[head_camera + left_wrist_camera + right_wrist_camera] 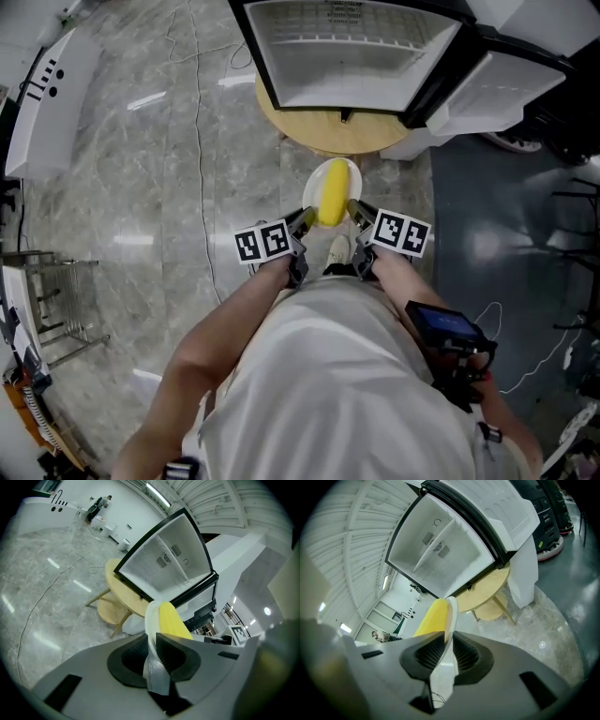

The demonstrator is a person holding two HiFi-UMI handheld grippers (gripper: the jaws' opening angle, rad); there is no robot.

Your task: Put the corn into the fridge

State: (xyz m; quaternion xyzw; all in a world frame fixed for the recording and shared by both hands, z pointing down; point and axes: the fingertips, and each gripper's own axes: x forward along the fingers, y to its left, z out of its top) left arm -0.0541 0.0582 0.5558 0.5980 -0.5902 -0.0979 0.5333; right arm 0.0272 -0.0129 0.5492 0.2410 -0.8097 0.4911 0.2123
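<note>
- Carrying a shallow round white plate (pixel 354 180) by its rim, with a short yellow corn cob (pixel 331 194) lying loose on it, between the two tools and just ahead of their tips.
- Left gripper (pixel 151 656): ribbed black pads closed tight on the plate's near-left edge, nothing else between them.
- Right gripper (pixel 445 656): likewise clamped on the opposite rim edge, cob just inboard of its pads.
- Handling, as judged: cob light, firm and rounded, likely to roll if the plate tips. Plate stiff, smooth, probably breakable, and liable to slip in a thin edge pinch. Best kept level, with both rim holds as now.
- Pose: forearms bent and drawn close to the torso, tools angled inward toward each other, marker cubes outboard.
- Ahead of the tips: open white-lined fridge (pixel 347 56) on a round pale wooden table (pixel 342 131), plate not yet inside.
</note>
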